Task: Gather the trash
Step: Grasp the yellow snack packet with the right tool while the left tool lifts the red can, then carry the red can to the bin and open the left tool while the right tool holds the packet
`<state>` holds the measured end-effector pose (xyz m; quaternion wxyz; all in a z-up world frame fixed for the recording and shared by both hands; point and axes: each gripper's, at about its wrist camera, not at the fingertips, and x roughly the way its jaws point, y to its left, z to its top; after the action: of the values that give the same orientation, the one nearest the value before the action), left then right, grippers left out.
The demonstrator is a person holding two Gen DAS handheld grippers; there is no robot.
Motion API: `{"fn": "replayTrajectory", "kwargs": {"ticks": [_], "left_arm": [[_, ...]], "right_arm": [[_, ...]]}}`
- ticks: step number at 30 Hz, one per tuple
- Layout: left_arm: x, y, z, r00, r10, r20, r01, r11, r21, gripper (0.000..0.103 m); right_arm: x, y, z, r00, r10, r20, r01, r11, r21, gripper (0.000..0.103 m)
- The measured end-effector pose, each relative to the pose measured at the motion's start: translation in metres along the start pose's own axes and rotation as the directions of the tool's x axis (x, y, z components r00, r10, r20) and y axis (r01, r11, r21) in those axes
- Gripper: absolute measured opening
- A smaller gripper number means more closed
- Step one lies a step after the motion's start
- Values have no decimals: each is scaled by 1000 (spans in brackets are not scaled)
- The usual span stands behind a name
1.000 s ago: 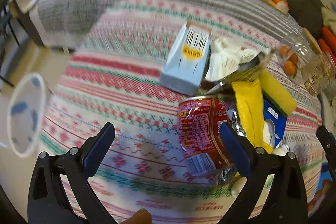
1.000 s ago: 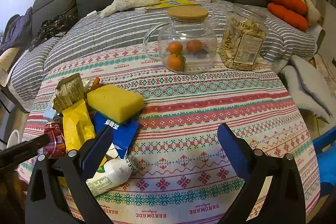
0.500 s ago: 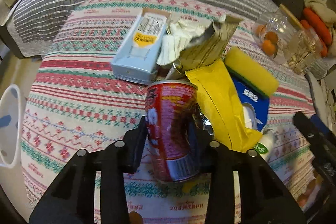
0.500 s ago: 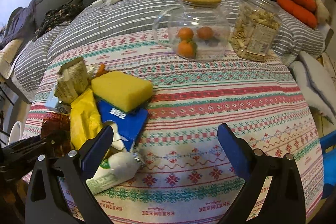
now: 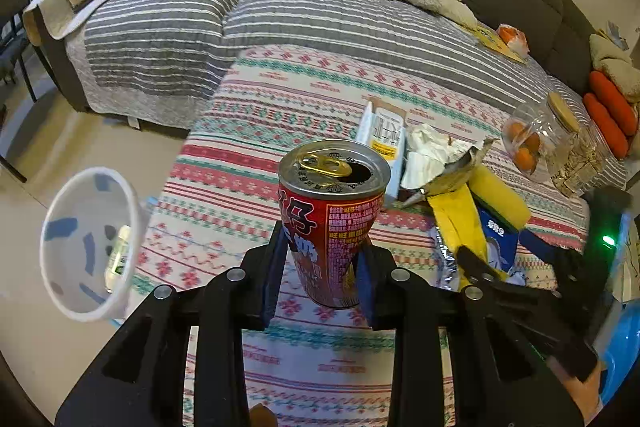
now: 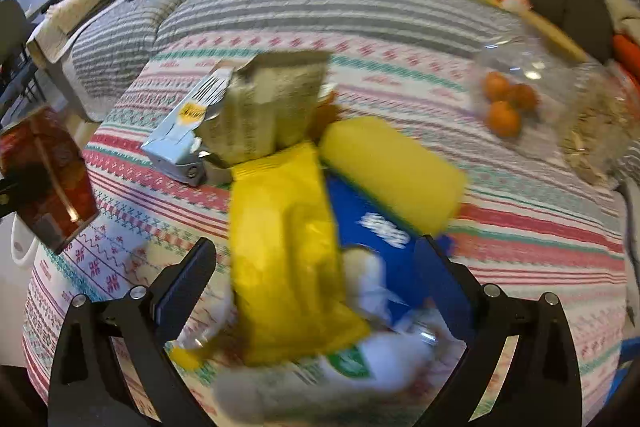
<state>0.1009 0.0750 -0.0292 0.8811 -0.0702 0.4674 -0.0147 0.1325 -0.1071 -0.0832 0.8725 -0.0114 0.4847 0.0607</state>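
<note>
Red drink can (image 5: 333, 223) upright, clamped in my left gripper (image 5: 320, 267) above patterned tablecloth (image 5: 280, 99), white bin (image 5: 86, 243) beside table, my right gripper (image 6: 316, 291) wide open over yellow wrapper (image 6: 288, 247).

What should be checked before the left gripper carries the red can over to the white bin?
1. Left gripper shut on the red can: ok.
2. Can upright, opened top up: ok.
3. Can empty: cannot tell.
4. White bin open beside the table: ok.
5. Right gripper open, over the yellow wrapper, holding nothing: ok.
6. Right wrist view sharp: not ok, blurred.
</note>
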Motion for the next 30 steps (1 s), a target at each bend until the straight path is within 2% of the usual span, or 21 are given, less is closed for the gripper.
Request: {"fn": "replayTrajectory", "kwargs": {"ticks": [4, 5, 6, 8, 9, 10, 16, 22, 30], "left_arm": [[-5, 9, 1, 1000, 7, 3, -7, 1000, 6, 30], [-6, 11, 0, 1000, 9, 0, -9, 1000, 6, 30], [-6, 14, 0, 1000, 11, -5, -11, 1000, 5, 30], [-5, 15, 0, 1000, 8, -8, -8, 1000, 2, 30], [-5, 15, 0, 1000, 7, -7, -7, 1000, 3, 30], [-6, 17, 0, 1000, 8, -4, -8, 1000, 4, 30], [-6, 13, -2, 1000, 3, 6, -3, 1000, 9, 30], [-10, 11, -3, 1000, 1, 25, -2, 1000, 19, 30], [-11, 11, -5, 1000, -1, 30, 0, 1000, 16, 30]], "right_arm": [[19, 10, -2, 999, 12, -35, -13, 999, -32, 84], [21, 12, -2, 999, 13, -31, -14, 999, -41, 78], [21, 14, -2, 1000, 16, -24, -18, 999, -51, 65], [17, 15, -1, 1000, 13, 1, -13, 998, -64, 47], [14, 14, -1, 999, 29, 15, -29, 998, -57, 35], [11, 11, 0, 998, 55, 25, -54, 998, -42, 28], [-23, -1, 0, 988, 97, 124, -100, 995, 18, 26], [-62, -5, -1, 971, 123, 205, -132, 991, 29, 26], [-91, -15, -5, 957, 134, 255, -152, 987, 49, 26]]}}
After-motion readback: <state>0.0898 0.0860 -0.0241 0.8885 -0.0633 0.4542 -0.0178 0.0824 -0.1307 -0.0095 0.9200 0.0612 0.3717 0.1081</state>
